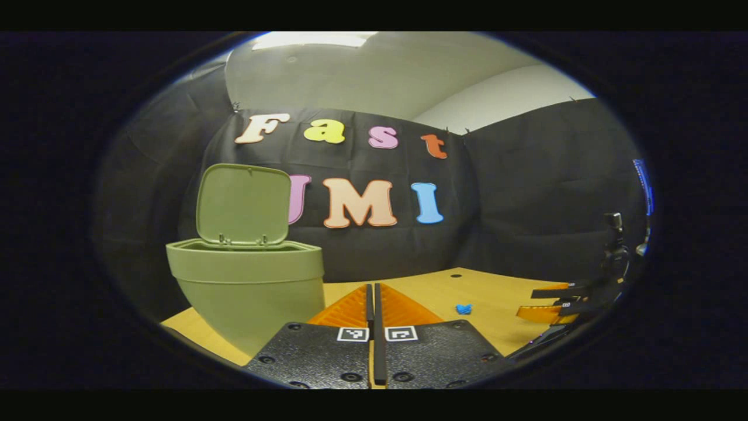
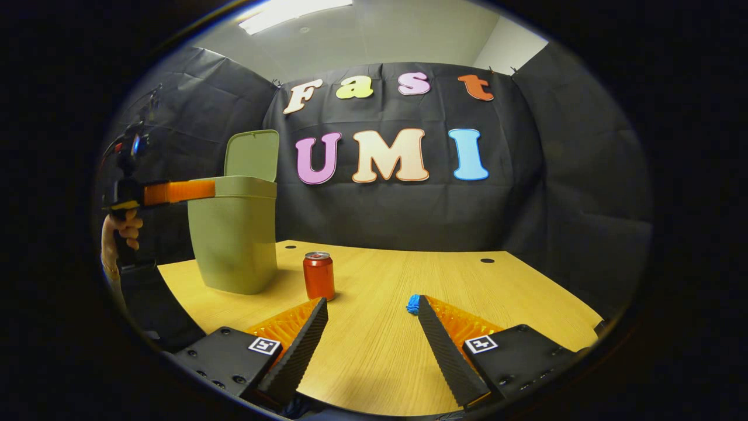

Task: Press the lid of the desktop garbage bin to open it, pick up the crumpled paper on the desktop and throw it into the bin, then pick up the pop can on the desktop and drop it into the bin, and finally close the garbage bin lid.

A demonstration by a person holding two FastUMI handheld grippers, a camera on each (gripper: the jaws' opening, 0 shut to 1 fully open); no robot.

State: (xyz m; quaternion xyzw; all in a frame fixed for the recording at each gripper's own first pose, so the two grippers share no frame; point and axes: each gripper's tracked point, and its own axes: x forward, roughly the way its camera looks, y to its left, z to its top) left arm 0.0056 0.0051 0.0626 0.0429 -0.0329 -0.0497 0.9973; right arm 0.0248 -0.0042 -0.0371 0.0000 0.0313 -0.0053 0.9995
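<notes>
The green bin (image 1: 251, 286) stands at the table's left with its lid (image 1: 242, 203) swung upright, open. My left gripper (image 1: 373, 286) is shut with nothing between its fingers, just right of the bin. In the right gripper view that left gripper (image 2: 175, 191) hovers level with the rim of the bin (image 2: 234, 240), held by a hand (image 2: 120, 231). A red pop can (image 2: 318, 276) stands upright right of the bin. The blue crumpled paper (image 2: 413, 304) lies beside one fingertip of my open right gripper (image 2: 371, 301), partly hidden by it. The paper (image 1: 464, 309) also lies left of the right gripper (image 1: 546, 303).
The wooden table (image 2: 380, 351) has two small dark holes near its far edge, one of them (image 2: 487, 260) at the right. Black cloth walls close the booth behind and at the sides. A dark camera mount (image 1: 613, 245) stands at the far right.
</notes>
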